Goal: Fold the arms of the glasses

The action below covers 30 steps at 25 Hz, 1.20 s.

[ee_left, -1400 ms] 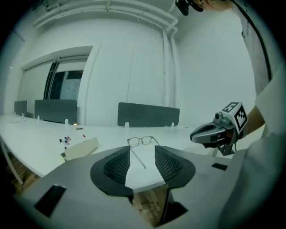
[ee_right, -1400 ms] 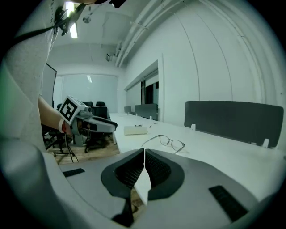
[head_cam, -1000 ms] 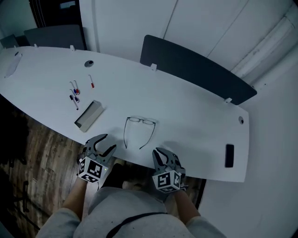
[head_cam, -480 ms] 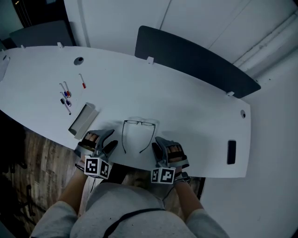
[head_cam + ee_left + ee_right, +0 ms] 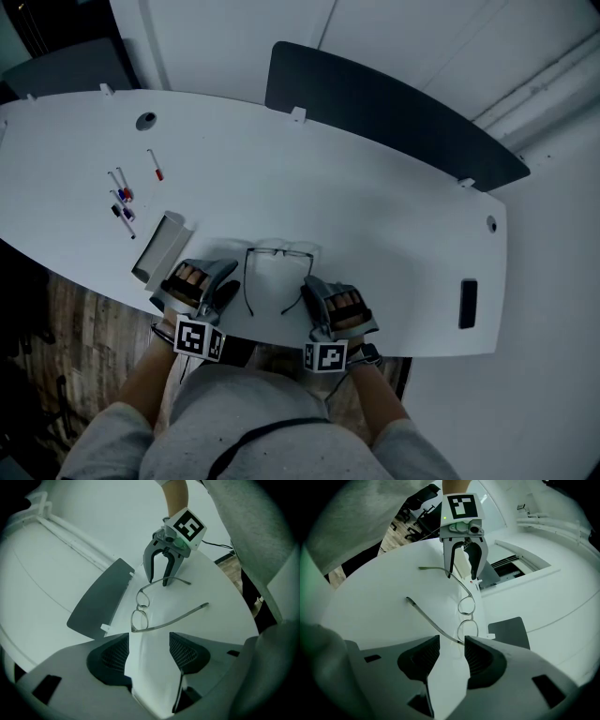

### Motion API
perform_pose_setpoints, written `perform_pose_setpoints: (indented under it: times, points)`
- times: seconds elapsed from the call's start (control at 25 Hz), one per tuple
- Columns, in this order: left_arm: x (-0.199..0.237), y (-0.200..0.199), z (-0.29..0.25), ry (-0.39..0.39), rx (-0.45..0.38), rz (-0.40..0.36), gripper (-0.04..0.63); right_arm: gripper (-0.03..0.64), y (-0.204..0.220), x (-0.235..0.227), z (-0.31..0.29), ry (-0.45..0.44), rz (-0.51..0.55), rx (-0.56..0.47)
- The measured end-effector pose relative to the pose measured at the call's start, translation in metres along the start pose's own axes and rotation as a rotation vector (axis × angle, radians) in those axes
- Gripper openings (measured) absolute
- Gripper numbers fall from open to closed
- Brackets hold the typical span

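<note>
Glasses [image 5: 278, 272] lie arms open near the front edge of the worktop [image 5: 375, 216], flanked by the left hand-held gripper [image 5: 227, 279] and right hand-held gripper [image 5: 308, 289], both open, pads empty. Advisable: nudge one arm inward near its tip while steadying the frame opposite. Against a second ago, both have closed in lower, their jaws having just been opening

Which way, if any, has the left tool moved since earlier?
Yes: left tool forward over the table's near edge, nearer the glasses; jaws just opened, nothing between them.
</note>
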<state>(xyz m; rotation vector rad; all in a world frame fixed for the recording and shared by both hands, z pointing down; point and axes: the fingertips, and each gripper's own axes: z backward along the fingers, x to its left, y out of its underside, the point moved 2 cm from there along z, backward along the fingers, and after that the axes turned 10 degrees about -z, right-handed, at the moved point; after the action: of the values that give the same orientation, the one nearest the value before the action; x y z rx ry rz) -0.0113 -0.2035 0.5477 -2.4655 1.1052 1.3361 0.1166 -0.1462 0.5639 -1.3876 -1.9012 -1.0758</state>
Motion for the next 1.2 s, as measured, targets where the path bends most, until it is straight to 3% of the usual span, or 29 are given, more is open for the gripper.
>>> perform_pose_setpoints:
  times: [0.28,0.56,0.8,0.92,1.2]
  points:
    - [-0.004,-0.004,-0.009,0.018,-0.020,-0.046,0.276,0.108,-0.007,-0.012,-0.002,0.045,0.001,-0.061]
    - [0.001,-0.004,-0.008,0.005,-0.044,-0.020,0.279,0.038,-0.018,-0.031,0.009,0.070,-0.107,-0.164]
    - [0.012,-0.005,0.002,-0.035,-0.083,0.085,0.279,0.037,-0.027,-0.032,0.019,0.002,-0.200,-0.221]
    - [0.015,-0.006,0.011,-0.041,-0.139,0.169,0.278,0.037,-0.034,-0.029,0.021,-0.073,-0.275,-0.251]
    - [0.013,0.003,0.027,-0.019,-0.210,0.236,0.278,0.037,-0.052,-0.029,0.015,-0.263,-0.484,-0.282]
